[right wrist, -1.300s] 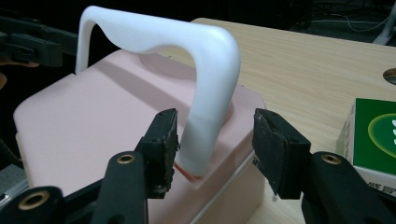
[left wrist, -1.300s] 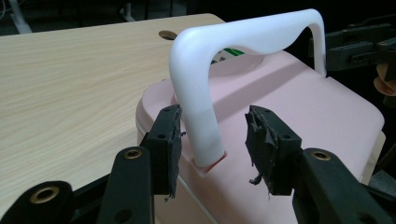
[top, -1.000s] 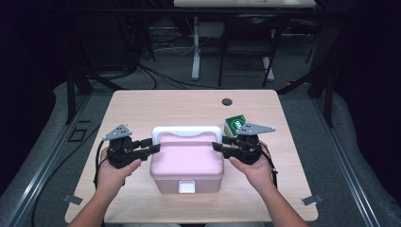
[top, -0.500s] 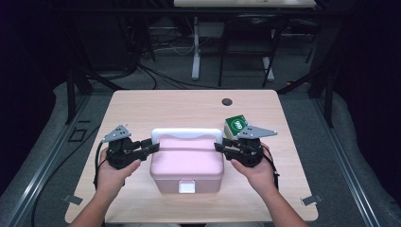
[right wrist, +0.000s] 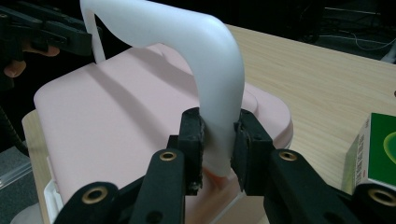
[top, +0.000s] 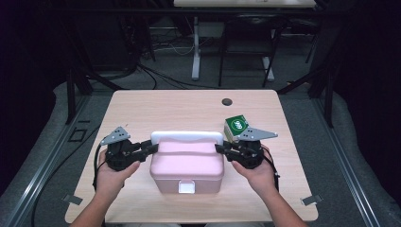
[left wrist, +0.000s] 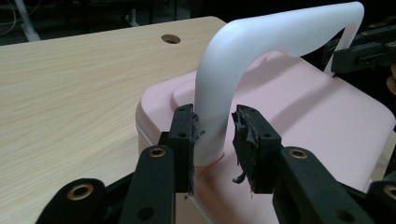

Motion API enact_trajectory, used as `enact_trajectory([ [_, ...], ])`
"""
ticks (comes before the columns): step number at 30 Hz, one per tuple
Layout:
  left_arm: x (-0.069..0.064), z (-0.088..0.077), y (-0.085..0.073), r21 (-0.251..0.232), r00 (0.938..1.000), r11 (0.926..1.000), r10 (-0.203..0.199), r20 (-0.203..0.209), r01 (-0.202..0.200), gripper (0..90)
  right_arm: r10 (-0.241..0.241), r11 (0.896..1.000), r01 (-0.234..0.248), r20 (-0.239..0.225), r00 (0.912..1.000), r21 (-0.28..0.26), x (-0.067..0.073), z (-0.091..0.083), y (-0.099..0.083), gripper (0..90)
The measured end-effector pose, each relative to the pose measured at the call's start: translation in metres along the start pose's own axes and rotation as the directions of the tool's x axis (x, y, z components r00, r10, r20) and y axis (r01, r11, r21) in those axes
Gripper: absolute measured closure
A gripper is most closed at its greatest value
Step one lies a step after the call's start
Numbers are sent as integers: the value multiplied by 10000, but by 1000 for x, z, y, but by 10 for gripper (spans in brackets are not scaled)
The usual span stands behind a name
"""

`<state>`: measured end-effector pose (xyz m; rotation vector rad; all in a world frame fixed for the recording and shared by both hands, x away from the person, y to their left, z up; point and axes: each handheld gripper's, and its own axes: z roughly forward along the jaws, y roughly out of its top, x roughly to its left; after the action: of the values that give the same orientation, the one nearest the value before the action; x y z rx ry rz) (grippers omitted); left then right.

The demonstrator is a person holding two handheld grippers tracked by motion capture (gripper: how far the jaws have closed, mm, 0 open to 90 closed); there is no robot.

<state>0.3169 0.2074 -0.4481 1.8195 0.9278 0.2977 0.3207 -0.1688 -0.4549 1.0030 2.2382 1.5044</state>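
Two tools flank the pink box (top: pixel 187 163) mid-tabletop (top: pixel 156 106): right tool (right wrist: pixel 218 133) clamped on one leg of its upright white handle (top: pixel 187 137), left tool (left wrist: pixel 214 133) just closing around the other leg, one pad touching, green carton (top: pixel 235 126) just beyond the box's right corner.

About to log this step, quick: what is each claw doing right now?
Left claw: closing around the white handle, one pad still apart.
Right claw: closing, clamped on the handle's other end.
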Motion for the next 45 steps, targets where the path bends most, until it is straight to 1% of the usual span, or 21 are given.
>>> enact_trajectory([
  [3, 0, -1, 0, -9, 10000, 10000, -3, -14, 3, 700, -42, 10000, 42, 71, 10000, 9, 1, 0, 0, 746],
  [6, 0, -1, 0, -5, 10000, 10000, -13, -53, 13, 714, -37, 10000, 37, 39, 10000, -15, 1, 0, 0, 747],
  [14, 0, -2, 5, -91, 10000, 10000, -26, -29, 25, 714, 38, 9998, -37, 10, 10000, -209, 1, -2, 2, 748],
  [19, 0, -3, 9, -222, 10000, 9997, -84, 31, 85, 702, -36, 9998, 38, 95, 9999, -201, 2, -5, 8, 748],
  [21, 1, -4, 11, -196, 9999, 9998, -59, 93, 61, 668, -17, 9997, 19, 74, 10000, -233, 1, -5, 10, 749],
  [23, 1, -5, 11, -227, 9999, 9997, -13, 119, 15, 661, 29, 9996, -28, 33, 10000, -263, 1, -5, 12, 749],
  [24, 1, -7, 11, -181, 10000, 9998, 9, 97, -7, 660, 5, 9995, -3, 52, 10000, -331, 1, -4, 12, 749],
  [27, 1, -13, 10, -349, 9998, 9994, -15, 184, 22, 653, 7, 9995, -6, 45, 10000, -310, 1, -4, 12, 749],
  [29, 1, -19, 10, -441, 9998, 9990, 6, 177, 1, 643, 25, 9995, -23, 46, 10000, -312, 1, -4, 12, 750],
  [30, 1, -25, 10, -509, 9999, 9987, 50, 135, -43, 632, 49, 9996, -48, 48, 10000, -296, 1, -5, 13, 750],
  [31, 1, -30, 9, -513, 9999, 9986, 114, 81, -110, 628, 63, 9995, -62, 39, 10000, -312, 1, -5, 13, 750],
  [33, 3, -37, 6, -471, 9999, 9988, 121, -63, -124, 626, 74, 9994, -73, 34, 10000, -331, 1, -5, 13, 750],
  [34, 3, -37, 6, -471, 9999, 9988, 121, -63, -124, 627, 74, 9994, -73, 34, 10000, -331, 1, -5, 13, 750],
  [36, 4, -42, 1, -419, 9998, 9991, 89, -185, -97, 629, 89, 9990, -87, 50, 9999, -429, 1, -5, 14, 750],
  [38, 5, -46, -5, -389, 9998, 9992, 115, -148, -121, 637, 55, 9993, -51, 79, 10000, -384, 0, -6, 15, 750],
  [39, 4, -48, -12, -347, 9998, 9993, 119, -139, -124, 646, 116, 9991, -114, 63, 9999, -402, 1, -6, 15, 750],
  [40, 4, -48, -12, -347, 9998, 9993, 119, -139, -124, 653, 142, 9991, -140, 40, 9999, -396, 1, -6, 16, 750],
  [45, 0, -48, -28, -156, 9995, 9995, 266, -150, -268, 680, 169, 9989, -166, 57, 9998, -442, 0, -7, 19, 750],
])
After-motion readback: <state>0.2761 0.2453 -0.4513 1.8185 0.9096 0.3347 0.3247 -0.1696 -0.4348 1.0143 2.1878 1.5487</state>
